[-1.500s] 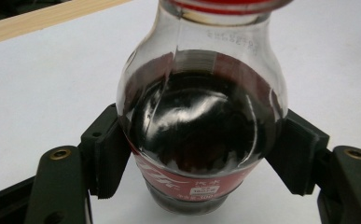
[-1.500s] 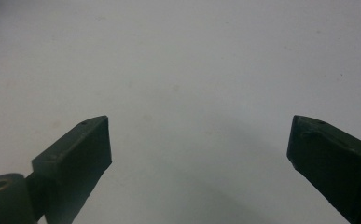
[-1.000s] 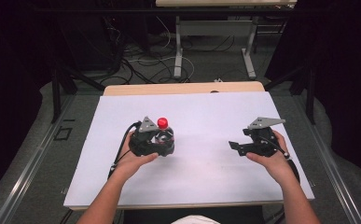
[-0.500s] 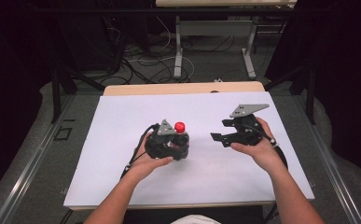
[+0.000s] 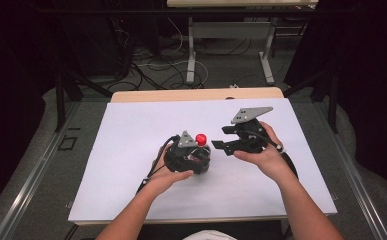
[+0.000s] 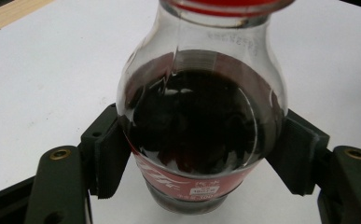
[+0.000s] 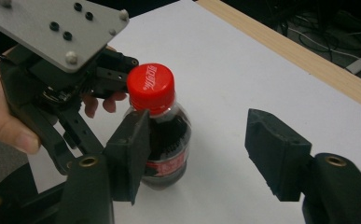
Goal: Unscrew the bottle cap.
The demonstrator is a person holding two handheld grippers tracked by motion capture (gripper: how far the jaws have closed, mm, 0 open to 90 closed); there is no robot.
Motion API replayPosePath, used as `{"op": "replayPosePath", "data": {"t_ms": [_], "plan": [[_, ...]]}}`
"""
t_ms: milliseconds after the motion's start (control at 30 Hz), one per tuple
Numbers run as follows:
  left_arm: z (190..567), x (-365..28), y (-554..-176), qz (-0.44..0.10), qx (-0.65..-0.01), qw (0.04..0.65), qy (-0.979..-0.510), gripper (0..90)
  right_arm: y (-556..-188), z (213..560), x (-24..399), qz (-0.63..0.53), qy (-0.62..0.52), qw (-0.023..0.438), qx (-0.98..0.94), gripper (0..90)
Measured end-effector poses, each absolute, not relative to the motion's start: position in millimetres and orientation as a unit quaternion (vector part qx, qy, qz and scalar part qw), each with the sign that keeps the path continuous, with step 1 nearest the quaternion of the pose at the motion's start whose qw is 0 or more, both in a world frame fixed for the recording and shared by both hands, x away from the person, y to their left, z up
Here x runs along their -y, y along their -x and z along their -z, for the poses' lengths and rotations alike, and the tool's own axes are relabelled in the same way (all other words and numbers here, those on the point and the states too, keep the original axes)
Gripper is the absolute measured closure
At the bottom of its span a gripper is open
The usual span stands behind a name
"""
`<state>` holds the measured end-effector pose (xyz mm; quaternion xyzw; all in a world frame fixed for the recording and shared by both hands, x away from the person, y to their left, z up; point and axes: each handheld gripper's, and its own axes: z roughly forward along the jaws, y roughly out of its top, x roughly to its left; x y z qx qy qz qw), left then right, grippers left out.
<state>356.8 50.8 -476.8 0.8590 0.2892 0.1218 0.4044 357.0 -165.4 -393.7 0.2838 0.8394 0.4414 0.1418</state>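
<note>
Cola bottle (image 7: 162, 135) with red cap (image 7: 150, 84), upright near the middle of the white table (image 5: 131, 130); left gripper (image 6: 201, 154) clamps the bottle's body, jaws pressed against both sides; right gripper (image 7: 197, 149), jaws spread and grasping nothing, just beside the bottle, pointing at its cap.

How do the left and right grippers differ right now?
The left gripper is shut on the cola bottle, pads pressed to its sides; the right gripper is open and holds nothing. The left grips the bottle's body; the right sits near the red cap. Both are black, hand-held, over the white table.
</note>
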Motion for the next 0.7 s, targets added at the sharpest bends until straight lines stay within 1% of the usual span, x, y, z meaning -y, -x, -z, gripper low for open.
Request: {"op": "replayPosePath", "data": {"t_ms": [100, 333, 567, 700], "plan": [[478, -49, -355, -0.118, -0.288, 0.403, -0.861, 30.0, -356, 393, 162, -0.447, -0.290, 0.134, -0.835, 45.3], [482, -45, -353, -0.117, -0.283, 0.401, -0.864, 30.0, -355, 396, 154, -0.450, -0.286, 0.127, -0.836, 49.6], [483, -44, -351, -0.107, -0.274, 0.391, -0.872, 30.0, -354, 399, 145, -0.447, -0.284, 0.120, -0.839, 52.1], [484, -41, -348, -0.111, -0.276, 0.401, -0.866, 30.0, -354, 401, 139, -0.446, -0.285, 0.117, -0.841, 53.1]]}}
